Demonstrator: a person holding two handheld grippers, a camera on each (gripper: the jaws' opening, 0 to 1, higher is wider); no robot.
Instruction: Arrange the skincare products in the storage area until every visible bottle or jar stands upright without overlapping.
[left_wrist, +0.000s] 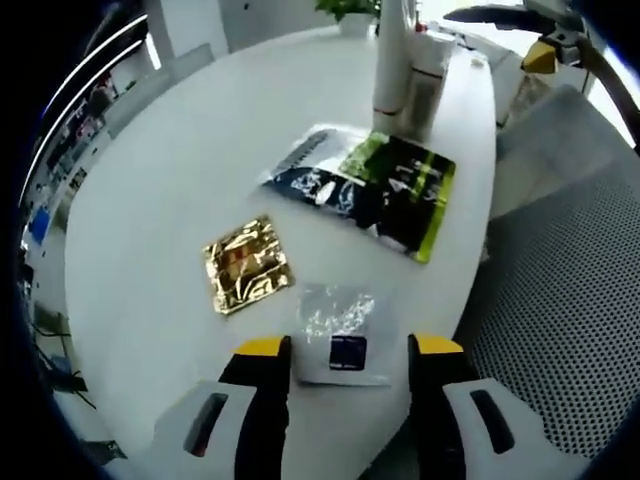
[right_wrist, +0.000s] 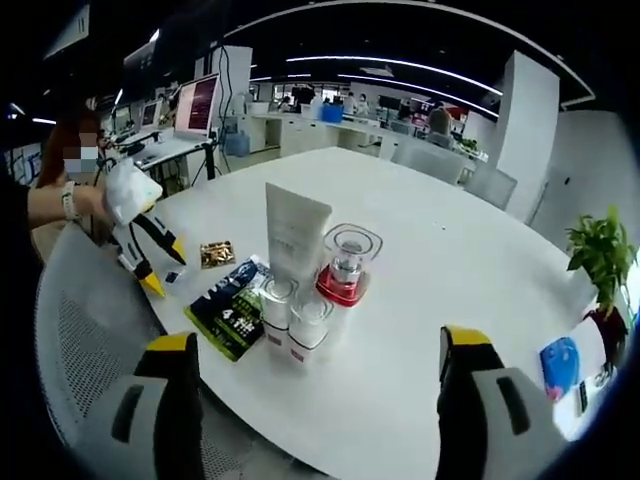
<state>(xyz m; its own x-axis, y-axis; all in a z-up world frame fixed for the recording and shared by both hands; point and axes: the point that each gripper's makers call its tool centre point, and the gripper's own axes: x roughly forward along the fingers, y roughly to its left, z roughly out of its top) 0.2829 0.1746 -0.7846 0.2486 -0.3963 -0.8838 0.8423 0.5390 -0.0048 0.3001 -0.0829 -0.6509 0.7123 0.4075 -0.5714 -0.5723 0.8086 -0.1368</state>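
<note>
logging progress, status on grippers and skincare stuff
Left gripper open over clear sachet. Right gripper open, empty. Bottles and tube upright. Sachets flat beside them.

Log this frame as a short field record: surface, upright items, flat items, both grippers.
surface: white table
upright: white tube, clear jar with red base, two small bottles, clustered close together
flat: gold sachet, dark and green packets, clear sachet
left gripper: open, jaws either side of the clear sachet, not closed on it
right gripper: open, holding nothing, pointed at the upright cluster
other: potted plant at the table edge, mesh chair beside the table
</note>
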